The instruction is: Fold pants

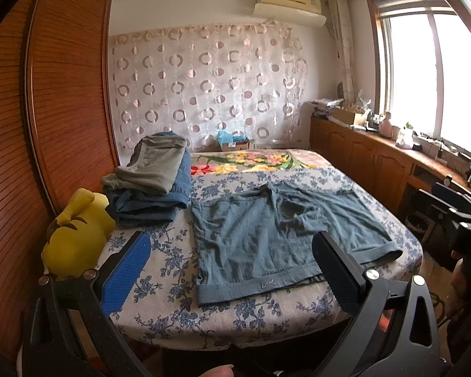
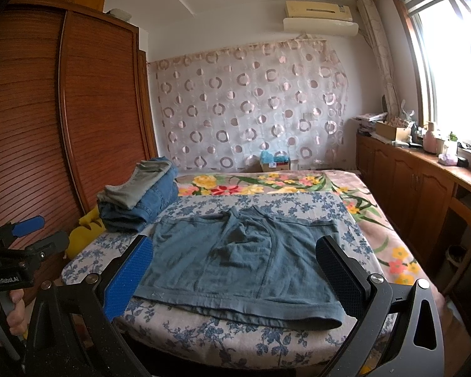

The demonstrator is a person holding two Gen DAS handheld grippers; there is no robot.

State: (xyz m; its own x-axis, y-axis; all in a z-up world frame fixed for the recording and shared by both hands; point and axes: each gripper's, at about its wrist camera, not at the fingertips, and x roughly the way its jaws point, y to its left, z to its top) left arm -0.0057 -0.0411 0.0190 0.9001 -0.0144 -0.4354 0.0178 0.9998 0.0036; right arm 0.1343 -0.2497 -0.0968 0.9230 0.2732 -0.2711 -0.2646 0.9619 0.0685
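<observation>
the blue-grey pants [image 1: 267,238] lie flat on the bed [image 1: 179,286], near its front edge, long axis running left to right across it; one hemmed end [image 2: 317,314] points right, and a small stitched mark near the front hem is too small to read. the left tool [image 1: 232,260] hangs above the front of the bed with its fingers spread wide and nothing between them. the right tool [image 2: 235,270] is likewise wide open and empty. in the right wrist view the left tool's body reads "genrobot.ai". a stack of folded clothes [image 1: 150,182] sits at the bed's left, beside a yellow plush toy [image 1: 75,235]. behind are a wooden wardrobe [image 1: 62,100], a circle-patterned curtain [image 1: 210,88], an air conditioner [image 1: 289,3], and a bright window [image 1: 430,78].
</observation>
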